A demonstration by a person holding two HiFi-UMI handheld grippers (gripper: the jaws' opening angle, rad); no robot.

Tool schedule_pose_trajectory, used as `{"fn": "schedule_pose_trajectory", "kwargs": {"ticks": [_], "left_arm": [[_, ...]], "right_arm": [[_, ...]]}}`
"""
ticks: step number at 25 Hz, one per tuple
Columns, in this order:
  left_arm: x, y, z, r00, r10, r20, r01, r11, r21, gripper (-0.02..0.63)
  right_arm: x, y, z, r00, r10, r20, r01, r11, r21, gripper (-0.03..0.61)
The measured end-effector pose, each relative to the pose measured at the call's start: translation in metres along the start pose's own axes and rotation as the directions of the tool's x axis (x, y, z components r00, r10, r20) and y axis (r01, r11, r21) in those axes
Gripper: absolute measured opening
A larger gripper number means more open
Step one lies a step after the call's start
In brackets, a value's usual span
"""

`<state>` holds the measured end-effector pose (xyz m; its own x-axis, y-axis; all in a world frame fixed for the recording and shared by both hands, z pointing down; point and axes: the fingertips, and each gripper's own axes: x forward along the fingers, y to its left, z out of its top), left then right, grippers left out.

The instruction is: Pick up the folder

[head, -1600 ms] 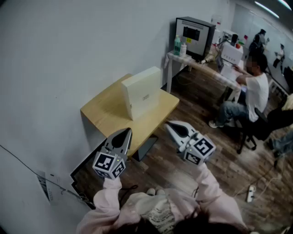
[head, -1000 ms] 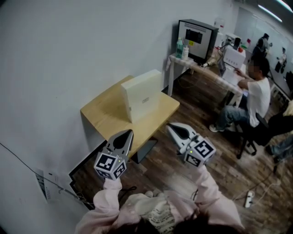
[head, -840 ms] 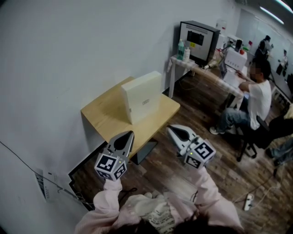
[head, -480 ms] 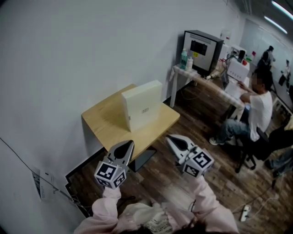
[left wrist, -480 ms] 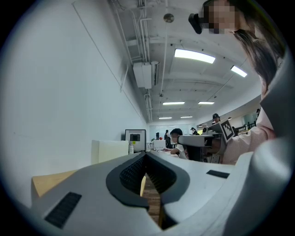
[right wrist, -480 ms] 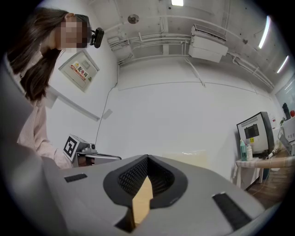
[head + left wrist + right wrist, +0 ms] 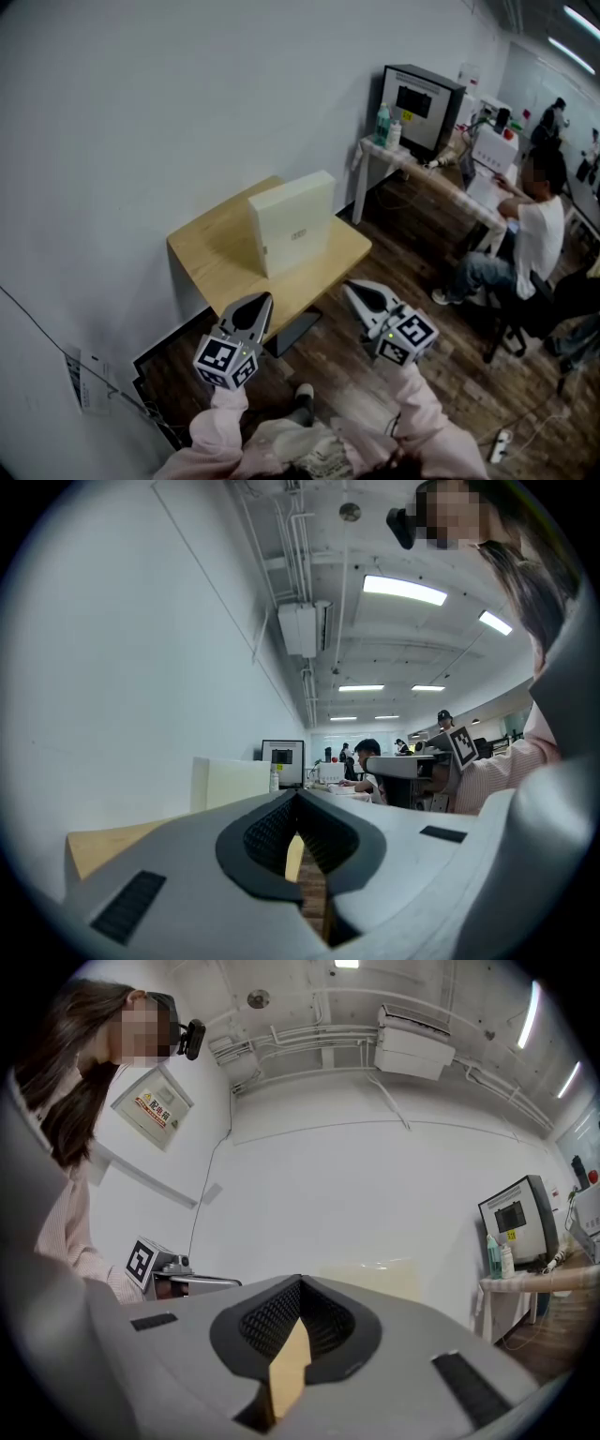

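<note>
The folder, a thick white box-file, stands upright on its edge near the middle of the small wooden table, which sits against the white wall. It is closed, so I cannot see what it holds.

Both grippers hang level near the table's front edge, apart from the folder. The left gripper points toward the table with its jaws pressed together and nothing between them. The right gripper, beside it over the wood floor, is likewise closed tight and empty.

Farther along the wall, a white desk carries a black screen unit and two bottles. One of them looks green, and their contents are too small to judge. A person in a white shirt sits at that desk.
</note>
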<state>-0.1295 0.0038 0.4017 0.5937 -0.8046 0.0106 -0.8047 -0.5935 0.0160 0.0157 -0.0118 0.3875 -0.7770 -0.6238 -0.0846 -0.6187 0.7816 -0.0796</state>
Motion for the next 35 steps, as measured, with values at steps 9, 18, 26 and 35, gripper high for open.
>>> {"fn": "schedule_pose_trajectory", "kwargs": {"ticks": [9,18,26,35], "left_arm": [[0.038,0.028,-0.012,1.0,-0.002,-0.019,0.002,1.0,-0.02,-0.002],[0.068,0.058,-0.019,1.0,-0.007,-0.023,0.006,0.999,-0.042,-0.002],[0.084,0.079,-0.024,1.0,-0.013,-0.027,0.011,0.999,-0.045,-0.002],[0.102,0.092,-0.038,0.998,-0.038,-0.05,0.036,0.998,-0.047,-0.002]], "right_arm": [[0.032,-0.04,-0.002,1.0,0.001,-0.006,-0.001,1.0,0.011,-0.003],[0.064,-0.063,-0.006,1.0,0.014,-0.025,-0.014,1.0,0.02,-0.003],[0.086,-0.082,-0.008,1.0,0.006,-0.026,-0.005,1.0,0.028,-0.003],[0.106,-0.098,-0.02,1.0,-0.011,-0.022,0.012,0.999,0.048,-0.003]]}}
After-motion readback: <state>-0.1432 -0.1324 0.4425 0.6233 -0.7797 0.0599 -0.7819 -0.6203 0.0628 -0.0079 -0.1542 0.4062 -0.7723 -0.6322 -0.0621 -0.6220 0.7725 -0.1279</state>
